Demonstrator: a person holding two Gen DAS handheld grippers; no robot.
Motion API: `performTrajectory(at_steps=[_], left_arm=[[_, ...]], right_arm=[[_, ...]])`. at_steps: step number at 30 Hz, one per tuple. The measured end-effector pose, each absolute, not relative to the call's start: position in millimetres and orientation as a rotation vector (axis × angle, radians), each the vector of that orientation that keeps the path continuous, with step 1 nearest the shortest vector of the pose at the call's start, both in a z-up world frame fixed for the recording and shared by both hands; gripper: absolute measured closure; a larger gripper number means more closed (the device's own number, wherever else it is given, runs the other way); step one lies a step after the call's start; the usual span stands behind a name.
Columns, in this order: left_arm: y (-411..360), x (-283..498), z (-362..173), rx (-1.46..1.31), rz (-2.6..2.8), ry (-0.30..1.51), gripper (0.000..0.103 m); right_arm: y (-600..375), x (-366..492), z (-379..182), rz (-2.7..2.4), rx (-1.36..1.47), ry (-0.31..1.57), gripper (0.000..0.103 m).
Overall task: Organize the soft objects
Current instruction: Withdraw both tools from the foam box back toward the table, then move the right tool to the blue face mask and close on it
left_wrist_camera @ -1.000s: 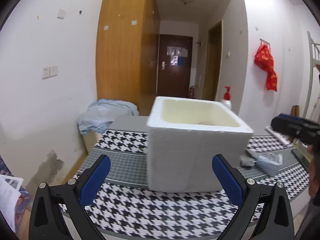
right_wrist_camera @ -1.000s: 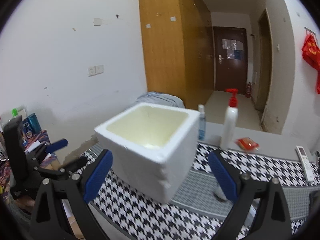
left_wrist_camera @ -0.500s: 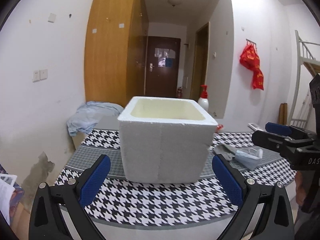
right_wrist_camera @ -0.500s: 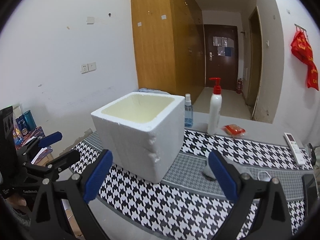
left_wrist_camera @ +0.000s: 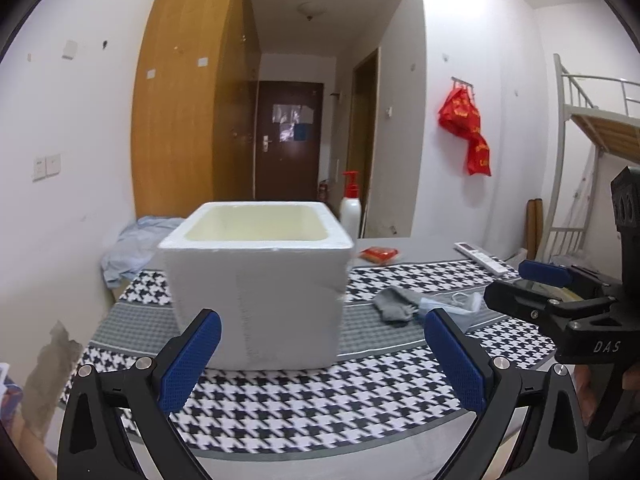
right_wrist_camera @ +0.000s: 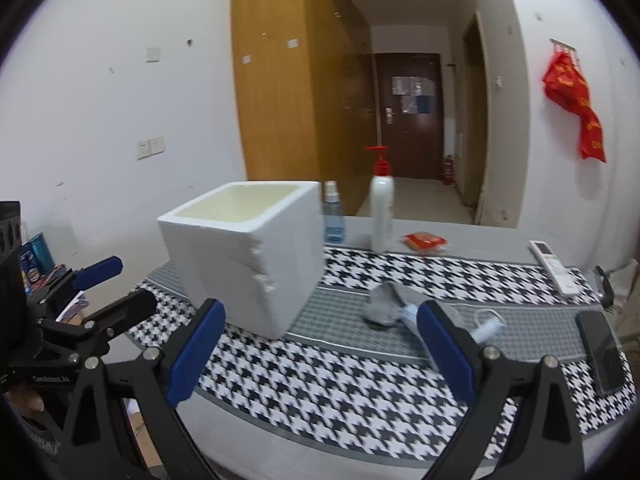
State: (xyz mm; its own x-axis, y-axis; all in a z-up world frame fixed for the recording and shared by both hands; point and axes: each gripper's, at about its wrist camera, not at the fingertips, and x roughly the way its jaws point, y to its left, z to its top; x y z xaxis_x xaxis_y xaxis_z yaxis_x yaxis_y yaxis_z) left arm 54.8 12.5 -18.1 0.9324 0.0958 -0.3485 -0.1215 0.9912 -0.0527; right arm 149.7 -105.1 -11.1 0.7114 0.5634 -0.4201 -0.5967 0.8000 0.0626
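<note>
A white foam box (left_wrist_camera: 256, 280) (right_wrist_camera: 248, 256) stands open-topped on the houndstooth cloth (left_wrist_camera: 304, 404) (right_wrist_camera: 328, 392). To its right lie a grey sock (left_wrist_camera: 396, 303) (right_wrist_camera: 386, 304) and a pale blue face mask (left_wrist_camera: 456, 304) (right_wrist_camera: 486, 326), touching each other. My left gripper (left_wrist_camera: 320, 364) is open in front of the box with nothing between its fingers. My right gripper (right_wrist_camera: 320, 356) is open too, held back from the table edge with the sock and mask just beyond it; its side shows in the left wrist view (left_wrist_camera: 532, 284).
Behind the box stand a white pump bottle (right_wrist_camera: 381, 208) (left_wrist_camera: 350, 208) and a small blue spray bottle (right_wrist_camera: 333, 216). A red packet (right_wrist_camera: 425, 240), a white remote (right_wrist_camera: 554, 267) and a dark phone (right_wrist_camera: 602, 354) lie at the right. Crumpled blue cloth (left_wrist_camera: 132, 244) lies at the back left.
Both grippers have drawn back from the box and the table, so the box looks smaller. The left view has swung rightward, bringing the sock, mask and right gripper more into sight.
</note>
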Motion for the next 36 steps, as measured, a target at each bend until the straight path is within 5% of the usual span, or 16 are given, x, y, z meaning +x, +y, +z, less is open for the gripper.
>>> performTrajectory(at_steps=[36], left_arm=[[-47,138,-59,-0.06,-0.084,0.53,0.001]], right_arm=[[-183,211,-62,0.474,0.007,0.583,0.004]])
